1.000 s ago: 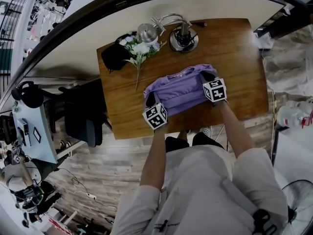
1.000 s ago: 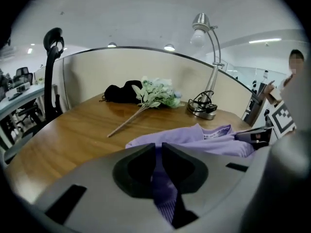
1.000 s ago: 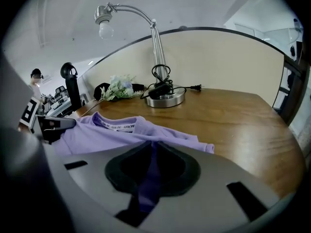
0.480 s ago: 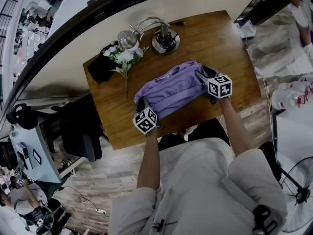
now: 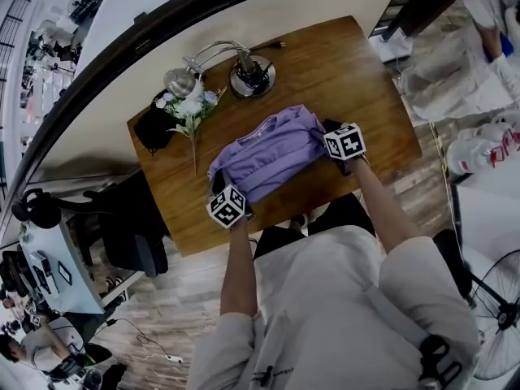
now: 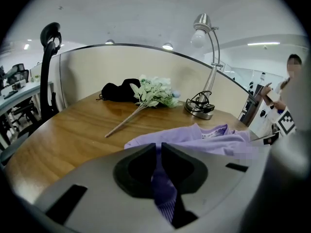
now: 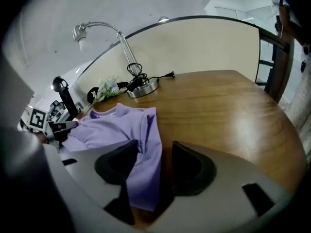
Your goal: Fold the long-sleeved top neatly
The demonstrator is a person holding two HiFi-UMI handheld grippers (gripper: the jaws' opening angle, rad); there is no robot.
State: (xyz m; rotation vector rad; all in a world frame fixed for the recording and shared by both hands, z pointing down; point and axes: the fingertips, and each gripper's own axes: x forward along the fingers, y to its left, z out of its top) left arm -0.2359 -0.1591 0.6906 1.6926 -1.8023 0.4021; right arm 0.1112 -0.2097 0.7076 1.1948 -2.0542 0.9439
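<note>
The lilac fabric long-sleeved top [image 5: 264, 154] lies mid-frame on the brown wooden table [image 5: 366, 80], its edge clenched by the left tool [image 6: 159, 147], and the right tool [image 7: 154, 144], whose jaws have just been opening around loose cloth, could snag it and undo the fold when withdrawn.

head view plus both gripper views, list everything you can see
table: one, brown wood, centre
long-sleeved top: one, purple, partly folded on the table's middle
desk lamp: one, silver, table's far edge
flower sprig: one, white and green, left of the lamp
black bundle: one, black, table's far left corner
office chair: one, black, on the floor left of the table
left hand-held gripper: one, grey, shut on the top's fabric
right hand-held gripper: one, grey, jaws have just been opening, top's edge lying loose between them
person: one, pale shirt, at the table's near side
</note>
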